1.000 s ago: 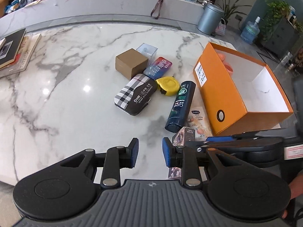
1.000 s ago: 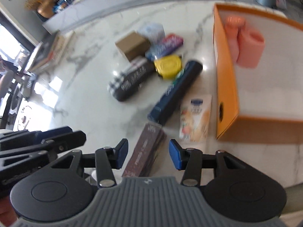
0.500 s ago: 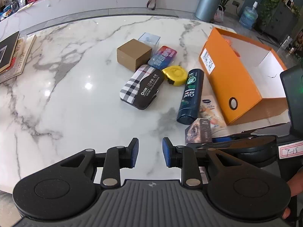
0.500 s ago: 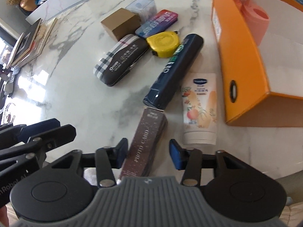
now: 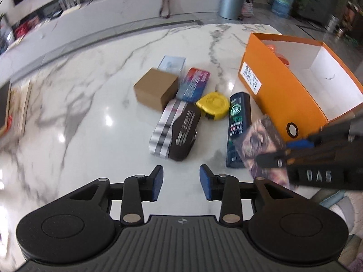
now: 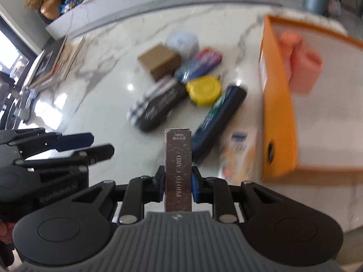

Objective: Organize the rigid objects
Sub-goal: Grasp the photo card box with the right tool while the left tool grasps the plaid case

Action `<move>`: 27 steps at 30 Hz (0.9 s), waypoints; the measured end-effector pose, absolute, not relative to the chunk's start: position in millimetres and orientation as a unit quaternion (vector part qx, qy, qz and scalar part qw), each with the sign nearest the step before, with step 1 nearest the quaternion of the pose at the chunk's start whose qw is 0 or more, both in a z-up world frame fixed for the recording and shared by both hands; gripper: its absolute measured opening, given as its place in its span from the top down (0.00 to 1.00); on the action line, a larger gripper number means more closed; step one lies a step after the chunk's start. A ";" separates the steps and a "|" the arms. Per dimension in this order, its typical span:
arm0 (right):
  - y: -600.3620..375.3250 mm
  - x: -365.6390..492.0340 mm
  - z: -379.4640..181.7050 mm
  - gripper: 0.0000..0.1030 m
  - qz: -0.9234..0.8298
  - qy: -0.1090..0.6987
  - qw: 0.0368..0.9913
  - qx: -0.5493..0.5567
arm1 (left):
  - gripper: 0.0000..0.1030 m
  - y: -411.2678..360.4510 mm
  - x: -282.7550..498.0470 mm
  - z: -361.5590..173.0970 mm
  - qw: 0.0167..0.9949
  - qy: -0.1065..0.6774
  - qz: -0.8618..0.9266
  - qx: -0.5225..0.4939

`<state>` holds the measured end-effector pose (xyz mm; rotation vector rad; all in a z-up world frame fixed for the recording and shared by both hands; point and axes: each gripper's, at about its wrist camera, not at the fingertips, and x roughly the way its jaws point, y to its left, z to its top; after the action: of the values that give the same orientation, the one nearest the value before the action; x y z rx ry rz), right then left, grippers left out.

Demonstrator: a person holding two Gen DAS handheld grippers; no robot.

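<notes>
Both claws differ: right claw point(image 6: 177, 183) clamps the photo-card box point(image 6: 178, 170); left claw point(image 5: 180, 182) is opening, empty.

A white, grey-veined marble table top point(image 5: 90, 104) is seen polished to a high gloss, with bright lights mirrored in it. The square brown cardboard box point(image 5: 156, 88) is matt, as is the big orange cardboard box point(image 5: 279, 95) with its white paper-like lining. A hard, shiny plastic shell is shown by the round yellow tape measure point(image 5: 213, 105). The dark cylindrical bottle point(image 5: 238, 122) looks smooth and glossy. A speckled, satin card finish is seen on the slim brown photo-card box point(image 6: 178, 170). Matt black plastic with blue pads makes up the right gripper point(image 6: 177, 184) and the left gripper point(image 5: 180, 182).
</notes>
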<state>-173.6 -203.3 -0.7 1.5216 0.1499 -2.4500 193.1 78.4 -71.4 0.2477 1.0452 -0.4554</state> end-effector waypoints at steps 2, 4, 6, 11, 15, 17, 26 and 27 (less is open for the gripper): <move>-201.5 -184.0 4.0 0.78 -0.849 0.056 0.122 0.511 | 0.50 71.0 199.6 -72.9 0.834 0.483 -0.227 0.137; -197.9 -194.4 6.0 0.78 -0.853 0.051 0.120 0.506 | 0.45 62.8 207.0 -76.6 0.833 0.472 -0.239 0.162; -196.6 -203.8 6.9 0.78 -0.856 0.051 0.118 0.501 | 0.42 53.1 214.4 -83.7 0.829 0.461 -0.249 0.194; -194.3 -218.3 5.9 0.78 -0.860 0.057 0.112 0.495 | 0.36 25.0 226.2 -116.8 0.797 0.437 -0.283 0.306; -193.3 -222.2 1.5 0.78 -0.859 0.060 0.116 0.496 | 0.36 13.9 230.1 -142.6 0.774 0.435 -0.285 0.362; -192.9 -224.7 -0.9 0.78 -0.859 0.063 0.115 0.496 | 0.36 11.6 232.5 -150.6 0.766 0.440 -0.280 0.376; -193.5 -231.7 -4.6 0.78 -0.861 0.063 0.119 0.490 | 0.39 14.8 252.1 -148.7 0.763 0.467 -0.286 0.343; -193.3 -231.7 -5.0 0.78 -0.861 0.063 0.120 0.490 | 0.40 14.2 253.3 -149.0 0.764 0.467 -0.283 0.343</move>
<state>-231.7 -193.3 -5.0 1.4315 0.1830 -2.5171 253.3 14.2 -149.0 0.7449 1.0160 -0.6141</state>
